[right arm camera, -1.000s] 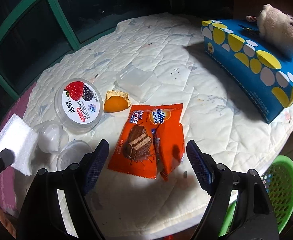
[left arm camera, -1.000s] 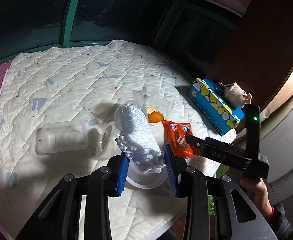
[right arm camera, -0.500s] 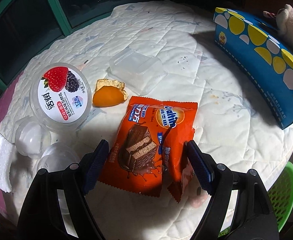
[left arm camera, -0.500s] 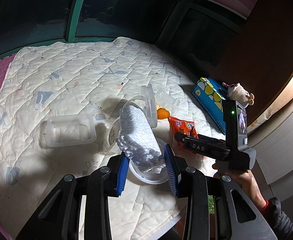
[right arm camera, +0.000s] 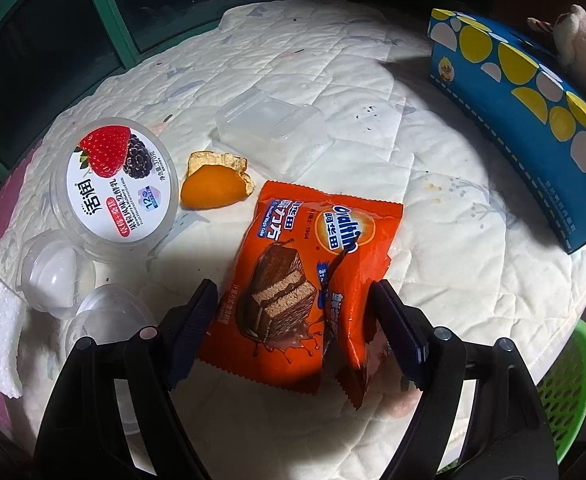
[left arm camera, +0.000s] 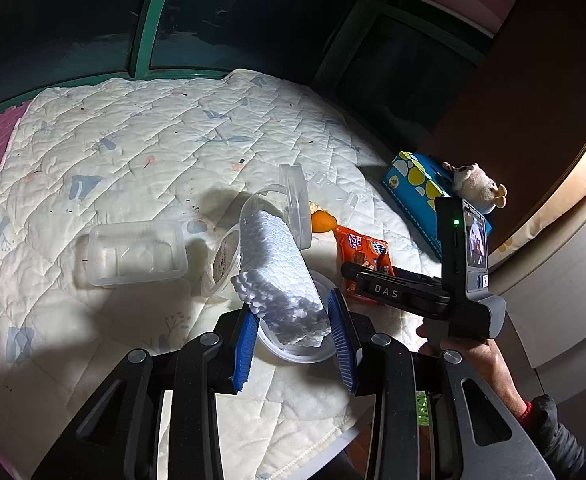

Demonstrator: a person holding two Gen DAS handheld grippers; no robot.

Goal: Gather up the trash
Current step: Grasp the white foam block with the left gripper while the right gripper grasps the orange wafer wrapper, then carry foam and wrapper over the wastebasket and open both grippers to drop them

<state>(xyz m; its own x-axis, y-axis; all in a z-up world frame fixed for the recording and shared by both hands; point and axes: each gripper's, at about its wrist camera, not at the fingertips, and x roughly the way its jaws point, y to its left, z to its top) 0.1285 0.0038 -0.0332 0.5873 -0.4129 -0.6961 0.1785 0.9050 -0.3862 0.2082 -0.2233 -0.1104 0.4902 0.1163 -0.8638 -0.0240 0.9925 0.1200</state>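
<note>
The left gripper pinches a block of white foam between its blue pads, the block jutting away over the quilted table cover. The right gripper stands spread, its jaws on either side of the near end of the orange snack wrapper, which lies flat on the cover; whether the pads touch the foil I cannot tell. Only the right wrist view shows the wrapper's printed face, the berry yoghurt lid to its left, the orange peel between them, and a green basket past the table edge at the near right. Only the left wrist view shows the right gripper from outside, held in a hand, its tips low over the wrapper, and a clear rectangular tray far to the left. Both views catch the blue spotted tissue box with a plush toy on it, at the far right. Against the frames a second ago, the right gripper has come down and closer, so the wrapper that lay ahead of its jaws now sits between them; the left gripper and its foam keep their place.
</note>
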